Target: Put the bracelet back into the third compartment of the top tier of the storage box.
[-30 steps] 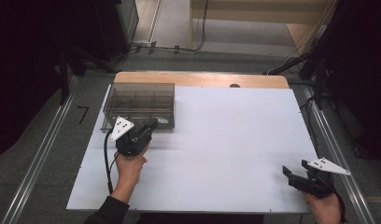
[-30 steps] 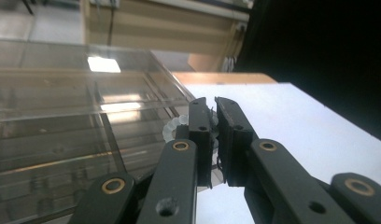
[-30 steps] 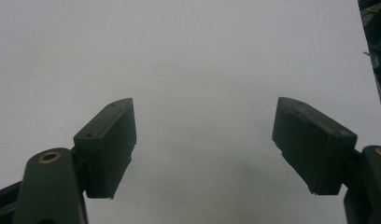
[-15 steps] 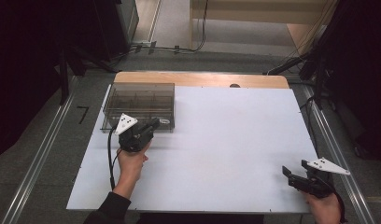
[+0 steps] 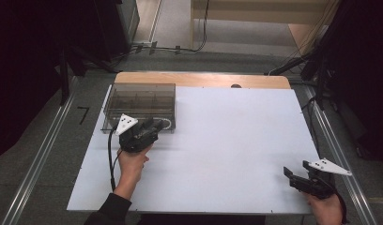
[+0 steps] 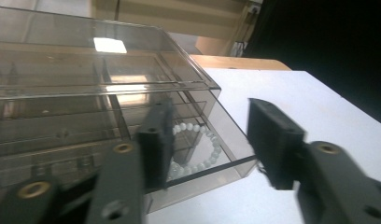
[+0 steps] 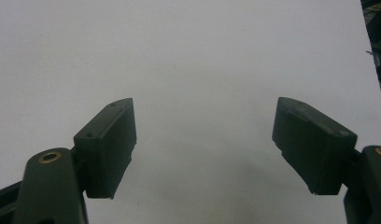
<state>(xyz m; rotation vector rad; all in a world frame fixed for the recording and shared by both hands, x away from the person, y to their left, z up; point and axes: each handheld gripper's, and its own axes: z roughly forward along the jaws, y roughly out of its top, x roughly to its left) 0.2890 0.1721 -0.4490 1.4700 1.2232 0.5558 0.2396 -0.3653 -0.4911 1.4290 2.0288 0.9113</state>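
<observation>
Presently, item one: a box (image 5: 139, 107) of smoked clear plastic, divided into compartments, standing at the upper left of the high view on the white board (image 5: 227, 140). Its near right drawer or tray section holds a bracelet (image 6: 195, 149) of pale beads, seen through the wall at the centre of the left gripper view.

Item two: left gripper (image 5: 154, 125), at the box's near right corner. Its jaws have just been opening and now stand spread, one jaw before the front wall, the other off the box's right side; nothing is pinched between them. Whether the inner jaw touches the wall cannot be told.

Item three: right gripper (image 5: 293, 177), lower right of the high view, well apart from the box, jaws wide and empty over bare board.

Step in hand, as judged: the bracelet appears to be stowed and the left gripper is letting go at the compartment front. The next move likely calls for backing the jaws straight off the corner without dragging the light box, or for a square push on the front if the section is not fully home.

Surface: flat matt white board, with a wooden edge (image 5: 203, 78) showing along its far side. Room: grey floor, metal rails (image 5: 39, 159) at both sides, cables (image 5: 180, 47) at the top, dark surroundings left and right.
</observation>
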